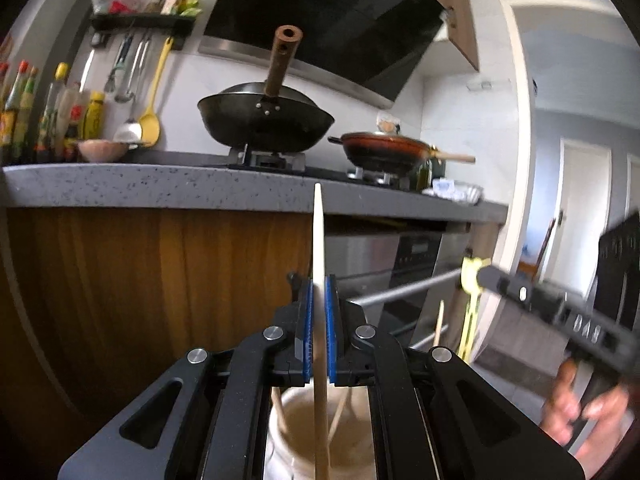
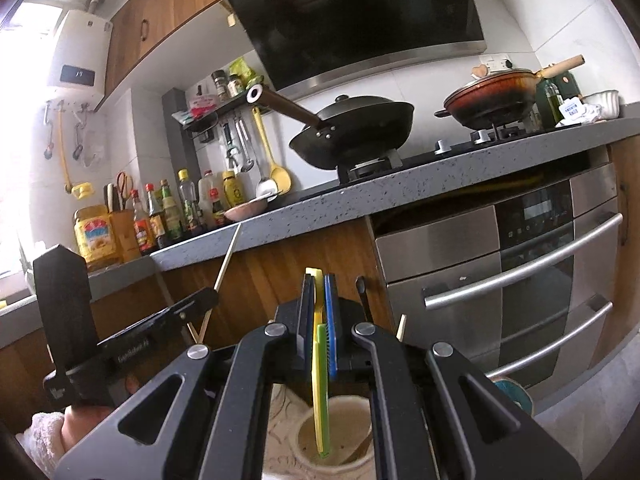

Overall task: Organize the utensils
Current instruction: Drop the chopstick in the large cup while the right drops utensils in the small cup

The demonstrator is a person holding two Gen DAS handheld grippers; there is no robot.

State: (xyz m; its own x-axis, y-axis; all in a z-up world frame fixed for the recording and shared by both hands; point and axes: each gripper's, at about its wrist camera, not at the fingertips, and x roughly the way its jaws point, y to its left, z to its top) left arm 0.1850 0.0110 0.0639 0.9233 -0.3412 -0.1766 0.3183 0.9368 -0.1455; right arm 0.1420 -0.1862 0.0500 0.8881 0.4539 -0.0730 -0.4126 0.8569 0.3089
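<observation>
My left gripper [image 1: 319, 288] is shut on a pale wooden chopstick [image 1: 318, 248] that stands upright, its lower end reaching into a cream ceramic utensil holder [image 1: 280, 412] below the jaws. Other wooden sticks lean inside the holder. My right gripper [image 2: 319, 286] is shut on thin yellow and green plastic utensils [image 2: 320, 392] that hang down into the same holder [image 2: 304, 436]. The right gripper also shows at the right of the left wrist view [image 1: 474, 278], and the left gripper with its chopstick at the left of the right wrist view [image 2: 214, 294].
A grey speckled countertop [image 1: 160, 190] runs ahead, with a black wok [image 1: 264, 120] and a red pan [image 1: 384, 148] on the stove. Sauce bottles [image 2: 168, 212] and hanging utensils [image 1: 152, 80] stand at the left. A steel oven [image 2: 500, 264] sits below.
</observation>
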